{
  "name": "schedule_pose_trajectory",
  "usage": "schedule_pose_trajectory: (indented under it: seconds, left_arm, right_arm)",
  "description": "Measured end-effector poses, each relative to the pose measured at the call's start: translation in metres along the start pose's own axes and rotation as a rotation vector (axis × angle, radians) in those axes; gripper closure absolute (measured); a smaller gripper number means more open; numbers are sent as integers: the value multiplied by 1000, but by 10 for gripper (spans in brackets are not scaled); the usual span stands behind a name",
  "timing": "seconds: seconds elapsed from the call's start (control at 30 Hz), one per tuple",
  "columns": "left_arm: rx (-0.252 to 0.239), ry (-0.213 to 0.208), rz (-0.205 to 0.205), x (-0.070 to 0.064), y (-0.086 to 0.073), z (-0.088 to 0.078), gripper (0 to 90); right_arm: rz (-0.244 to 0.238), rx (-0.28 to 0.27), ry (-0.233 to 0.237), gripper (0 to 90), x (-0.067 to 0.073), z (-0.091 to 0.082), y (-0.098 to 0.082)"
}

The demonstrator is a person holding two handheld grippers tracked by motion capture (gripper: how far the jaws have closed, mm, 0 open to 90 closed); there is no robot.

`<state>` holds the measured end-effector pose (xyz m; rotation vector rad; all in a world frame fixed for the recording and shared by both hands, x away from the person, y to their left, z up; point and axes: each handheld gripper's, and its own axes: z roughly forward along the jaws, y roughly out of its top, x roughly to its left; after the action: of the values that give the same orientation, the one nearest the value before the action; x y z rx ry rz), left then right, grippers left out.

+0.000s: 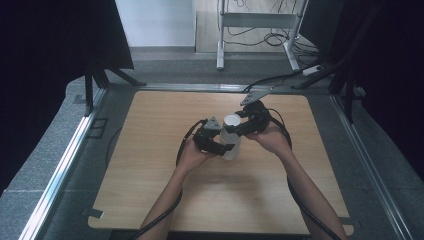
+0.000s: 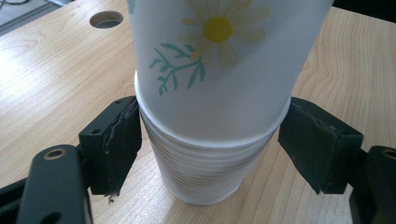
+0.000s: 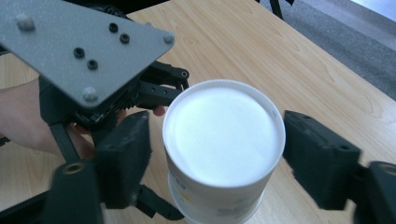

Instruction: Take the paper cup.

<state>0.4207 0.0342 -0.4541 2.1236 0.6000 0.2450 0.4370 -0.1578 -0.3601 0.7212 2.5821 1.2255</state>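
A stack of white paper cups [image 1: 231, 150] stands in the middle of the wooden table [image 1: 150, 190]. My left gripper [image 1: 227, 149] is shut on it from the left. In the left gripper view the pads [image 2: 122, 140] press on the ribbed stack [image 2: 205, 172] just below its top rim. A daisy-printed top cup [image 2: 219, 79] sticks up out of the stack. My right gripper [image 1: 235, 125] reaches in from the right at that cup's mouth. In the right gripper view its jaws straddle the top cup [image 3: 224, 135], with a slim gap on the left side, so the right gripper [image 3: 217, 149] is open.
The left gripper's grey plate [image 3: 88, 42] and the hand holding it sit close to the left of the cup. A round hole [image 2: 106, 19] is cut in the tabletop. Metal rails [image 1: 65, 165] run along the table's sides, and desk legs [image 1: 220, 50] with cables stand beyond the far edge.
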Motion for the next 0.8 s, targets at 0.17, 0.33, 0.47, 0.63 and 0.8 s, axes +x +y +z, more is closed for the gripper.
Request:
schedule_pose_trajectory:
  seconds: [0.17, 0.33, 0.47, 0.63, 0.8]
  left_arm:
    - [2, 4, 3, 0, 0, 0, 217]
    - [1, 4, 3, 0, 0, 0, 218]
    - [3, 4, 5, 0, 0, -1, 218]
    - [4, 5, 7, 0, 0, -1, 219]
    - [7, 4, 8, 0, 0, -1, 219]
  right_arm:
    - [5, 17, -14, 341, -1, -1, 3]
    - [0, 8, -22, 350, 0, -4, 5]
    - [-7, 9, -24, 352, 1, -9, 9]
    - [-9, -2, -25, 356, 2, -12, 14]
    - [-7, -4, -24, 361, 3, -15, 16]
